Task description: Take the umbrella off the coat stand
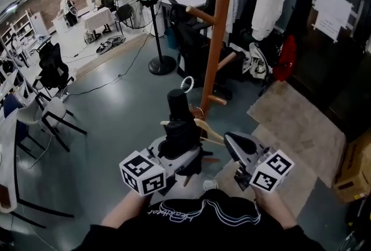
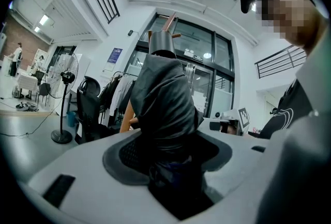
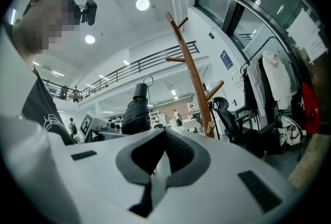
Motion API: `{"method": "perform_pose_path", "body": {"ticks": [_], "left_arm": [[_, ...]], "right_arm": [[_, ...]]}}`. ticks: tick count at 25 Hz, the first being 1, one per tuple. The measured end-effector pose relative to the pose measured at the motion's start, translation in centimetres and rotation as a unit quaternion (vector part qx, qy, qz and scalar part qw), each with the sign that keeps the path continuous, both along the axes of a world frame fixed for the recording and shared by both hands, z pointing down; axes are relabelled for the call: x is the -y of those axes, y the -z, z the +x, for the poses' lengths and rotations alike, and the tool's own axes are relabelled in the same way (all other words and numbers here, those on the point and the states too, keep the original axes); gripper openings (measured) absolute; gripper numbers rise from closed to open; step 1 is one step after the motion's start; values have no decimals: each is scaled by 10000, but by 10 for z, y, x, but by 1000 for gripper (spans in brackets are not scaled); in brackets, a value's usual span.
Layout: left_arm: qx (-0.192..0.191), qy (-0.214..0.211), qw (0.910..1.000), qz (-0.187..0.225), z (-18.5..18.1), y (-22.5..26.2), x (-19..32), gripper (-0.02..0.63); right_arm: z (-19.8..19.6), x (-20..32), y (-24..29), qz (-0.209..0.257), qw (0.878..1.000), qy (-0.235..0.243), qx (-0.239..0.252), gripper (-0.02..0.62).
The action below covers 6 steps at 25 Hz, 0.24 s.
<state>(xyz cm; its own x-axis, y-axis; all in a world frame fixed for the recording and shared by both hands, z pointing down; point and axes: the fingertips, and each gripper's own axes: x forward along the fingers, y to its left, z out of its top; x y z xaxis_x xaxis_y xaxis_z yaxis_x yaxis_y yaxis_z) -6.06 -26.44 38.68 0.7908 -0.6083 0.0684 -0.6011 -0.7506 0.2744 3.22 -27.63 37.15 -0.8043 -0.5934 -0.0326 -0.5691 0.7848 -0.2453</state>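
Your left gripper [image 1: 182,148] is clamped on the folded black umbrella [image 1: 179,122], its jaws held apart by the bunched fabric that fills the gap between them. The umbrella stands upright in that grip with a small ring [image 1: 186,83] at its top, near the wooden coat stand [image 1: 217,41] but apart from its pole and pegs. Your right gripper [image 1: 235,145] sits just beside it at the same level, with its jaws brought together and nothing between them. Little here can be read. Each gripper's cube carries only black-and-white square markers, the pale script across your black shirt [image 1: 203,215] is too blurred to make out, and the white sheets [image 1: 331,12] on the dark door at the right are too small.
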Motion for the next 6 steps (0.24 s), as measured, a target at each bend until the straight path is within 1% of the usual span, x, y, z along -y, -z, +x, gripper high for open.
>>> {"method": "perform_pose_path", "body": {"ticks": [6], "left_arm": [[-23, -45, 9999, 109, 3, 3, 1, 235]], "right_arm": [[6, 0, 0, 89, 9999, -77, 9, 3]]}}
